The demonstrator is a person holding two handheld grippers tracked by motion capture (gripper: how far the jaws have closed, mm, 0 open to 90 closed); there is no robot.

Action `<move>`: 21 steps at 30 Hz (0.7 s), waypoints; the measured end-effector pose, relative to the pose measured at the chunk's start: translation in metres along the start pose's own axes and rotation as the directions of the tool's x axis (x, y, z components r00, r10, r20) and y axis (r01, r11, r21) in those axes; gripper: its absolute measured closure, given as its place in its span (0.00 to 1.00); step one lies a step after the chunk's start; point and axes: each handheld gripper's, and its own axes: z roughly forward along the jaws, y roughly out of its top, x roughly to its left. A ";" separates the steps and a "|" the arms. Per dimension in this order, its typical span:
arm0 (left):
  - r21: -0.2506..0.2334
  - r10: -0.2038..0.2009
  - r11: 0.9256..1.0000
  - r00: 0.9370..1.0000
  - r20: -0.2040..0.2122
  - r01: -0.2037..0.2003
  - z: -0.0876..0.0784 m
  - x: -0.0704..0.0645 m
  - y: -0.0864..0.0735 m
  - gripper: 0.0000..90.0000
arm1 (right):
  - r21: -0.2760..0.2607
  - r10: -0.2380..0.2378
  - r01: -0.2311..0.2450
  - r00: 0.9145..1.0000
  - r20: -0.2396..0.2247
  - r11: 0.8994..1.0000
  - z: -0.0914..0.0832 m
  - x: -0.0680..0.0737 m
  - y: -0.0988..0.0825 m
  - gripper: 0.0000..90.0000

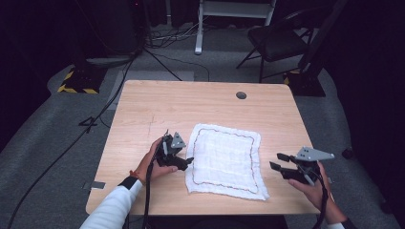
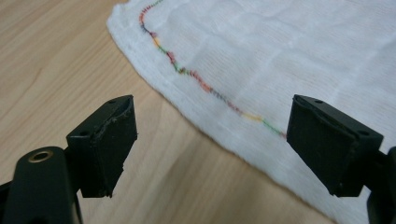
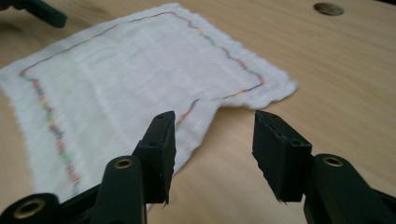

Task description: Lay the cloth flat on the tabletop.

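A white square woven cloth with multicoloured stitched edging (image 1: 225, 160) is seen lying flat on the light wooden table (image 1: 157, 102), flanked by the left gripper (image 1: 187, 161), its jaws spread wide and empty at the cloth's edge, and the right gripper (image 1: 276, 161), parted, nothing pinched between them.

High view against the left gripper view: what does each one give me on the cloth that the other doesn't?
High view alone: the whole white cloth spread flat on the table, the left gripper at its left edge, the right gripper off its right side, a round hole in the tabletop. Left gripper view alone: open jaws straddling the cloth's edge without touching, and its multicoloured stitching up close. Both: white cloth on wood, ungripped.
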 end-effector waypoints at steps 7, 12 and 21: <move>-0.011 -0.005 1.000 1.000 -0.001 0.005 0.025 0.016 0.026 0.21 | 0.058 0.023 -0.027 0.997 0.072 0.998 0.052 -0.044 0.027 0.54; -0.007 -0.043 0.999 0.999 0.022 0.043 0.043 0.029 0.037 0.24 | 0.123 0.035 -0.048 0.994 0.103 0.991 0.088 -0.061 0.035 0.55; 0.011 -0.081 0.997 0.995 0.051 0.081 0.069 0.047 0.045 0.39 | 0.191 0.018 -0.032 0.997 0.077 0.981 0.121 -0.058 0.039 0.57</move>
